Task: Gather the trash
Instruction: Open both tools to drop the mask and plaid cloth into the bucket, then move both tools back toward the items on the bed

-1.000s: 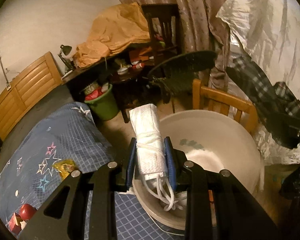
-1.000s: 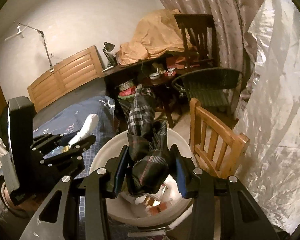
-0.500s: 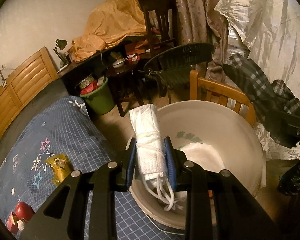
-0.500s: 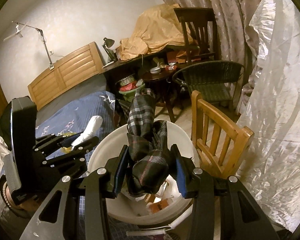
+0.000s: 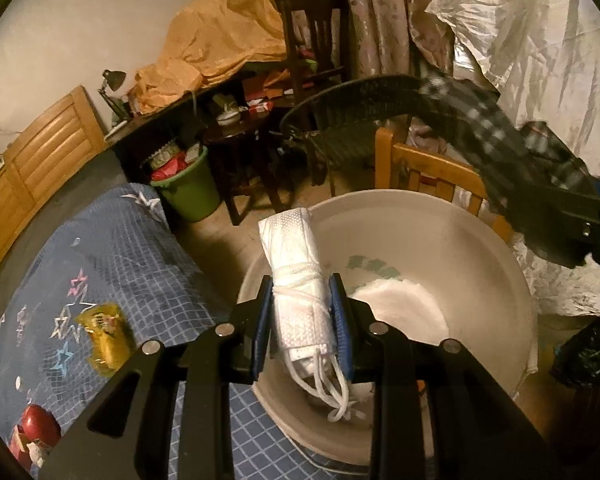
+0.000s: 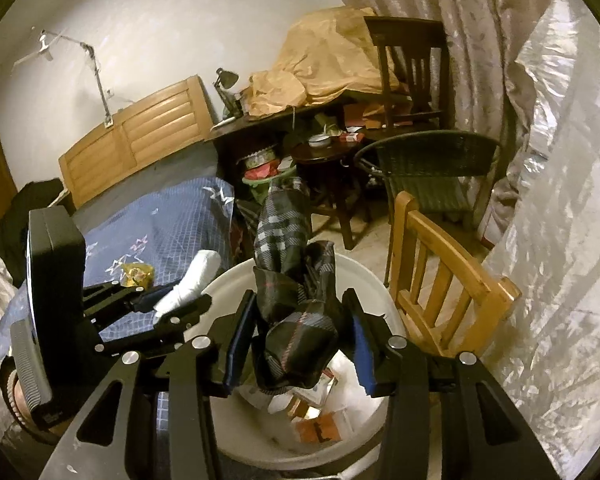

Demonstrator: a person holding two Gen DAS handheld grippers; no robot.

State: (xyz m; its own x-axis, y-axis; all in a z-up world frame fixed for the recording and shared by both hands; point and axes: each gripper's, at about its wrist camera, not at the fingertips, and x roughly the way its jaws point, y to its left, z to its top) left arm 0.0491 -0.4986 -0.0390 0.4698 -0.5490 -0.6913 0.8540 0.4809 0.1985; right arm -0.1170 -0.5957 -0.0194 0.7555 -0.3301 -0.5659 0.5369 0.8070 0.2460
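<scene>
Holding over white bin (image 5: 512,280) | left claw (image 5: 302,328) clamps white bundle (image 5: 296,276) | right claw (image 6: 300,336) loosened around plaid cloth (image 6: 288,280)

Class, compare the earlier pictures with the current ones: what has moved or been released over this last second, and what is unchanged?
The right gripper has opened: its pads now stand apart from the plaid cloth, which hangs between them over the white basin. The basin has grown larger in both views as the grippers closed in. The left gripper stays clamped on the rolled white mask; the yellow wrapper lies where it was on the bedspread.
</scene>
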